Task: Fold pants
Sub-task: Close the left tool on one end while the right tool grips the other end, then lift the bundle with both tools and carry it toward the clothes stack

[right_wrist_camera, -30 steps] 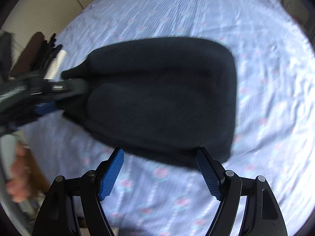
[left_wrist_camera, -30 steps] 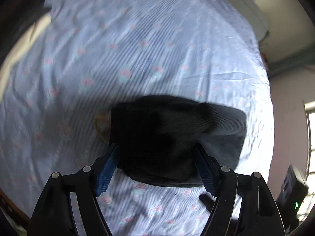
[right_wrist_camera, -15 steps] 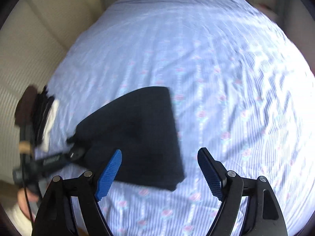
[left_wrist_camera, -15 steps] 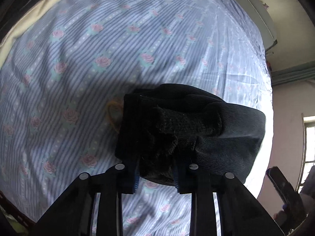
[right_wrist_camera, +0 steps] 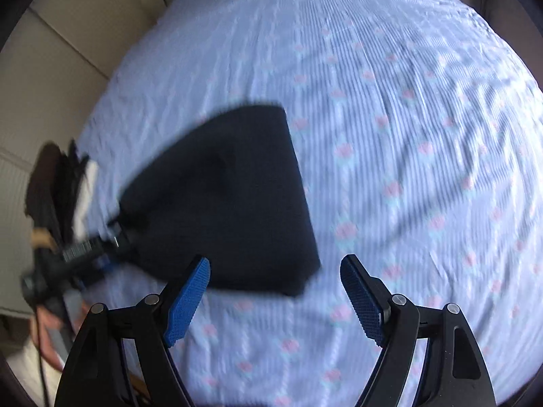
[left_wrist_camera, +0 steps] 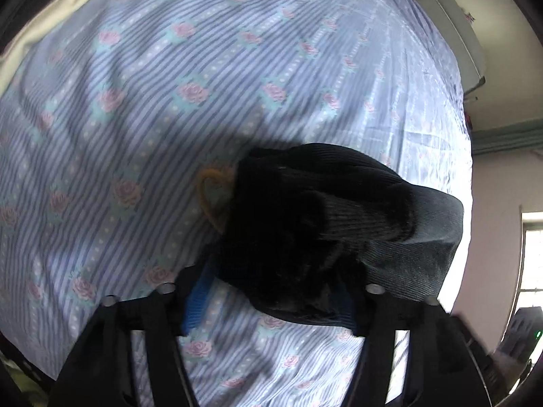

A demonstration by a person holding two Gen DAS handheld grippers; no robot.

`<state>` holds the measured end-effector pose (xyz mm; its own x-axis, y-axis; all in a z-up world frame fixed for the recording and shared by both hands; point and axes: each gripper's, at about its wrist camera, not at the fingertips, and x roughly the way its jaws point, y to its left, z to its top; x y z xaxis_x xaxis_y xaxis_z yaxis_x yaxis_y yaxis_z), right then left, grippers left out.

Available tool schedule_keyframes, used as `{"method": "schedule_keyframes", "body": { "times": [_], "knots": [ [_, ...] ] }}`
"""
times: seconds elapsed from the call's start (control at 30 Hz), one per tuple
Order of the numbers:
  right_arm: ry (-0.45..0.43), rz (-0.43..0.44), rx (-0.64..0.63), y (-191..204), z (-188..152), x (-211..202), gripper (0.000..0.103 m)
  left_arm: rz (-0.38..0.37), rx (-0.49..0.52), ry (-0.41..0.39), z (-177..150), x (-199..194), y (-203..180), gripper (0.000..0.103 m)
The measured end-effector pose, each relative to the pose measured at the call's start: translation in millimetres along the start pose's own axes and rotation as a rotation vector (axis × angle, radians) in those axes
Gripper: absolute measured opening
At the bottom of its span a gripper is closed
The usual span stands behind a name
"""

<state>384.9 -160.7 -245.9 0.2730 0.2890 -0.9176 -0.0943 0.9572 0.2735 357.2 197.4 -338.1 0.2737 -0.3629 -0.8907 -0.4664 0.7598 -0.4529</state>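
Note:
The folded black pants (left_wrist_camera: pixel 325 224) lie as a compact bundle on the blue striped bedsheet (left_wrist_camera: pixel 203 68). In the left wrist view my left gripper (left_wrist_camera: pixel 271 302) has its blue pads apart, with the near edge of the bundle lying between them. In the right wrist view the pants (right_wrist_camera: pixel 230 203) show as a dark wedge, with the left gripper (right_wrist_camera: pixel 112 247) at their left corner. My right gripper (right_wrist_camera: pixel 276 295) is open and empty, just above the near edge of the pants.
A tan cord loop (left_wrist_camera: pixel 213 200) lies on the sheet beside the bundle's left edge. A pile of dark and white clothes (right_wrist_camera: pixel 64 190) sits at the bed's left edge. Beige floor (right_wrist_camera: pixel 68 34) lies beyond the bed. A wall and window (left_wrist_camera: pixel 529 254) stand at right.
My left gripper shut on the bundle's near edge half a second ago and has now opened again. My right gripper drew back and turned, staying open.

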Motion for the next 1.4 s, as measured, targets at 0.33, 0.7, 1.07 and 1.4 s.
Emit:
{"method": "schedule_keyframes", "body": {
  "times": [0.33, 0.7, 1.07, 1.4],
  "knots": [
    [0.044, 0.034, -0.006, -3.6, 38.6, 66.6, 0.081, -0.157, -0.058, 0.018, 2.5, 16.2, 16.7, 0.075],
    [0.098, 0.126, 0.03, -7.4, 43.5, 114.4, 0.08, -0.255, -0.098, 0.017, 13.9, 35.9, 23.3, 0.072],
    [0.089, 0.147, -0.008, 9.4, 37.4, 78.5, 0.051, -0.151, 0.03, -0.026, 3.9, -1.9, -15.1, 0.041],
    [-0.023, 0.137, -0.039, 9.5, 15.3, -11.8, 0.051, -0.186, 0.102, -0.1, -43.1, -61.5, -59.3, 0.038]
  ]
}}
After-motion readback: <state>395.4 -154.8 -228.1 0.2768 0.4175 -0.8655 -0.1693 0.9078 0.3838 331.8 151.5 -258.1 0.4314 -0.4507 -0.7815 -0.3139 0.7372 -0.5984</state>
